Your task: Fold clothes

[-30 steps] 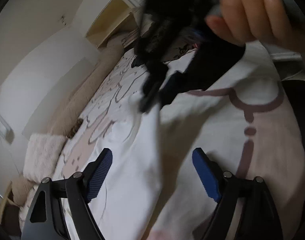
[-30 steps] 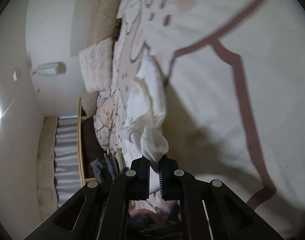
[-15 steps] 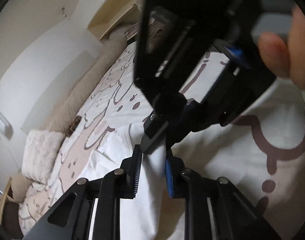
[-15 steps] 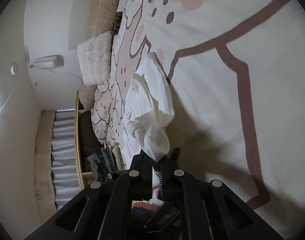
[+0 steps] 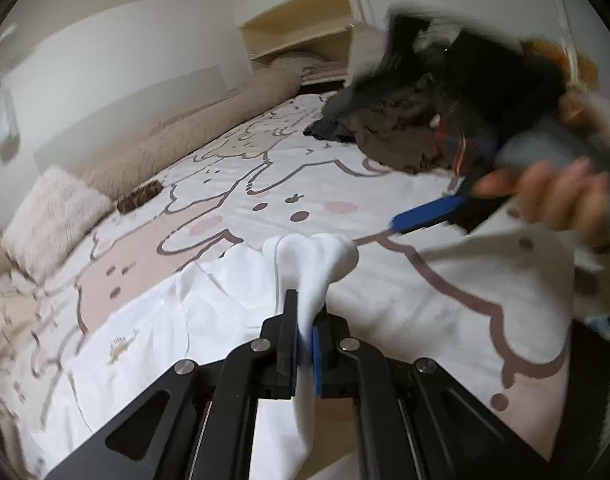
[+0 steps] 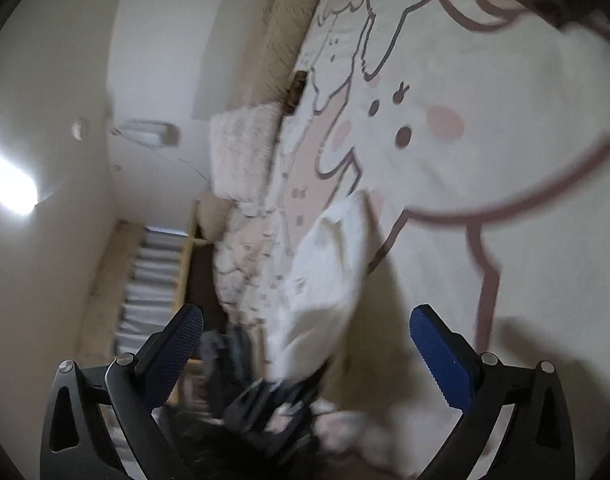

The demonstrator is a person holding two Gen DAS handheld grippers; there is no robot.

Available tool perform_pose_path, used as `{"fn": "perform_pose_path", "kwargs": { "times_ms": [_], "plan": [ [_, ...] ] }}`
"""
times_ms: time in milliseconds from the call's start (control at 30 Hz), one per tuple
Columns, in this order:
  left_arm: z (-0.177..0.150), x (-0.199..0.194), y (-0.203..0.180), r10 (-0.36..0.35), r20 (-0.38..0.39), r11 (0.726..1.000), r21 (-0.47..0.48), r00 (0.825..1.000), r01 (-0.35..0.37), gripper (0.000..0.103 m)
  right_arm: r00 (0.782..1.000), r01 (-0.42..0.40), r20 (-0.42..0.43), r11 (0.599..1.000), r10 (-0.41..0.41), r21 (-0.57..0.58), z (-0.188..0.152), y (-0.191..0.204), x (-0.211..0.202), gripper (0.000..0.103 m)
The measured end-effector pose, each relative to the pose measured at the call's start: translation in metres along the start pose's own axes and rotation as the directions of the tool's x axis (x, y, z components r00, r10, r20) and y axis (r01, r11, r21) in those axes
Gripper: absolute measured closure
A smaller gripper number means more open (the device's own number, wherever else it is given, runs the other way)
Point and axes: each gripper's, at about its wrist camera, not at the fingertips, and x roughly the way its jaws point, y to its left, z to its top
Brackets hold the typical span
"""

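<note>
Left gripper (image 5: 305, 332) is clamping a bunched fold of the white garment (image 5: 209, 312); its jaws are pressed nearly together on the fabric. The cloth is ballooning out in a rounded lump just past the fingertips and trailing down between the gripper's arms toward the camera. The rest of the garment is lying spread on the bed (image 5: 385, 184), left of the gripper, with a small pale print on it.

Right gripper (image 6: 305, 344) is standing with jaws wide, nothing between the blue pads (image 6: 441, 344). In the right wrist view the garment (image 6: 325, 272) is hanging or draping in front of the jaws, blurred, not touched by either pad as far as I can tell. In the left wrist view the right gripper (image 5: 429, 210) is showing as a blue finger pointing left over the bed, just beyond the lump of cloth, held by the person's hand (image 5: 553, 196). Heavy motion blur there.

Bed cover is white and pink with a cartoon animal print outlined in brown. A long beige bolster (image 5: 177, 132) is running along the far edge against the wall, a fluffy cream pillow (image 5: 53, 216) sitting at its left end. A dark pile of clothes (image 5: 389, 140) is lying on the bed at the far right. A pale wooden shelf unit (image 5: 301, 24) is standing beyond the bed.
</note>
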Motion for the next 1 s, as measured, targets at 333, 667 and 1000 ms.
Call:
{"fn": "perform_pose_path", "kwargs": {
  "times_ms": [333,667,1000],
  "plan": [
    [-0.003,-0.010,0.023,-0.104,0.045,0.977,-0.180,0.994,0.110,0.097,0.897,0.138,-0.411,0.987,-0.161,-0.086,0.058,-0.005,0.132,0.000],
    [-0.005,-0.012,0.035,-0.171,0.077,0.949,-0.256,0.982,0.185,0.097,0.807,0.167,-0.502,0.936,-0.310,-0.309,0.069,0.027,0.191,0.030],
    [-0.009,-0.009,0.040,-0.168,0.083,0.938,-0.293,0.982,0.185,0.097,0.727,0.241,-0.503,0.859,-0.468,-0.451,0.072,0.041,0.229,0.079]
  ]
}}
